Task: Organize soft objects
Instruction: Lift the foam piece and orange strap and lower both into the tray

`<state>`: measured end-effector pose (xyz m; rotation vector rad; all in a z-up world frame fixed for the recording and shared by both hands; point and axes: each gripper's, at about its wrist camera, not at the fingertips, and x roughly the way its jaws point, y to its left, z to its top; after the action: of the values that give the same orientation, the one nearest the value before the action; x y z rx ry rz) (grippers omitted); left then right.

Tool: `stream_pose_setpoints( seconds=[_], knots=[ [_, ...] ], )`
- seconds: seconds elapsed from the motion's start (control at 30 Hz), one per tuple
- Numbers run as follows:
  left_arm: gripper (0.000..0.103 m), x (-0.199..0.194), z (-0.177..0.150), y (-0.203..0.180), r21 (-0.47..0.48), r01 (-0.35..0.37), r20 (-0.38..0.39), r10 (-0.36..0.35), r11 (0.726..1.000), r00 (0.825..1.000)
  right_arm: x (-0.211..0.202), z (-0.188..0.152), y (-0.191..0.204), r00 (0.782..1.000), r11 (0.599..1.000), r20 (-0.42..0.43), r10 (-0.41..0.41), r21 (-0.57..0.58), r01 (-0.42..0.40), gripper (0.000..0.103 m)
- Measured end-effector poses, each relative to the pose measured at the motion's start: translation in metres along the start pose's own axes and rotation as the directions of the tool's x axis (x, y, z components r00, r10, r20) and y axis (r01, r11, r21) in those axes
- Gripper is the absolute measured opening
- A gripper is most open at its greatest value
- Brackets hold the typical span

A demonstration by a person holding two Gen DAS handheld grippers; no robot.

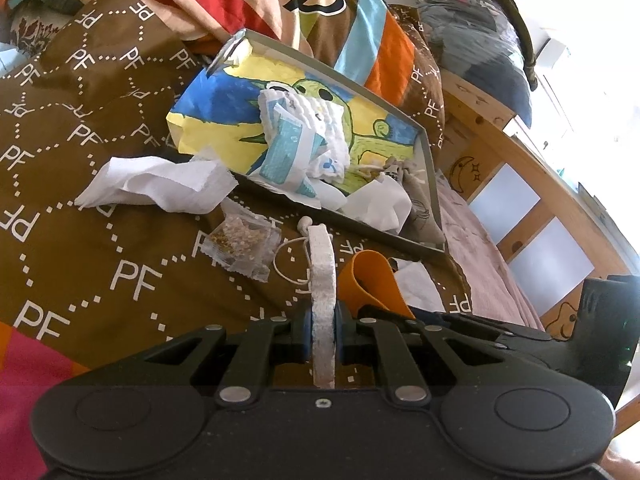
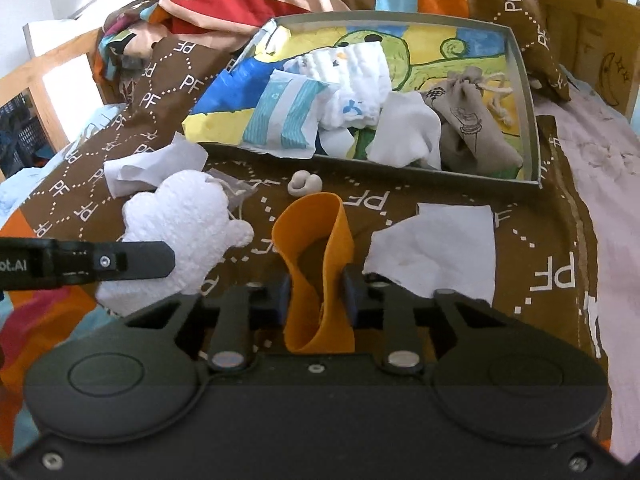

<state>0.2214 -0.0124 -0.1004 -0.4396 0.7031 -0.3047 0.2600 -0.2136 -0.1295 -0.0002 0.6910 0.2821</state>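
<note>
Nearest, the left gripper (image 1: 323, 330) is clamped tight on the edge of a white cloud-shaped sponge (image 2: 188, 220), and just to its right the right gripper (image 2: 318, 290) pinches a curled orange felt sheet (image 2: 316, 240), both over the brown patterned duvet (image 1: 120, 92). Beyond lie a white tissue (image 2: 436, 248) at right and a small grey clay lump (image 2: 305, 182). Farthest, the grey tray (image 2: 528, 92) holds a tissue pack (image 2: 282, 116), a white cloth (image 2: 356, 76) and a drawstring pouch (image 2: 472, 120).
</note>
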Motion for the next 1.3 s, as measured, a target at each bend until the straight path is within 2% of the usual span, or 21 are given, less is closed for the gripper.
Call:
stream_pose_setpoints(
  seconds=[0.13, 0.4, 0.53, 0.63, 0.73, 0.87, 1.0, 1.13, 1.3],
  knots=[
    [0.012, -0.004, 0.002, -0.005, 0.016, -0.007, 0.014, 0.007, 1.000, 1.000, -0.008, 0.003, 0.003, 0.999, 1.000, 0.050, -0.003, -0.022, 0.004, 0.002],
    [0.012, -0.018, 0.028, -0.021, 0.053, -0.005, 0.100, 0.000, 0.999, 0.995, -0.039, 0.022, 0.001, 0.977, 0.999, 0.210, -0.020, -0.025, 0.026, 0.001],
    [0.012, -0.010, 0.055, -0.035, 0.099, -0.009, 0.153, -0.006, 0.995, 0.988, -0.050, 0.040, -0.015, 0.946, 0.997, 0.316, -0.075, 0.020, 0.072, 0.001],
    [0.012, 0.006, 0.079, -0.045, 0.120, -0.006, 0.186, -0.016, 0.993, 0.982, -0.050, 0.060, -0.034, 0.906, 0.990, 0.400, -0.140, 0.059, 0.127, 0.002],
    [0.012, 0.025, 0.101, -0.056, 0.142, 0.001, 0.223, -0.033, 0.990, 0.974, -0.037, 0.078, -0.059, 0.889, 0.983, 0.424, -0.175, 0.121, 0.136, 0.002],
    [0.012, 0.061, 0.131, -0.069, 0.195, -0.011, 0.251, -0.039, 0.981, 0.967, -0.010, 0.091, -0.086, 0.897, 0.976, 0.403, -0.185, 0.179, 0.121, 0.002],
    [0.012, 0.102, 0.150, -0.071, 0.231, -0.027, 0.228, -0.027, 0.973, 0.973, 0.014, 0.099, -0.098, 0.907, 0.978, 0.379, -0.185, 0.164, 0.130, 0.002],
    [0.012, 0.140, 0.146, -0.069, 0.254, -0.022, 0.172, -0.023, 0.967, 0.985, 0.034, 0.098, -0.097, 0.918, 0.977, 0.349, -0.187, 0.160, 0.138, 0.002],
    [0.012, 0.173, 0.130, -0.057, 0.209, -0.012, 0.111, -0.012, 0.978, 0.994, 0.056, 0.092, -0.100, 0.934, 0.974, 0.305, -0.188, 0.178, 0.138, 0.002]
  ],
)
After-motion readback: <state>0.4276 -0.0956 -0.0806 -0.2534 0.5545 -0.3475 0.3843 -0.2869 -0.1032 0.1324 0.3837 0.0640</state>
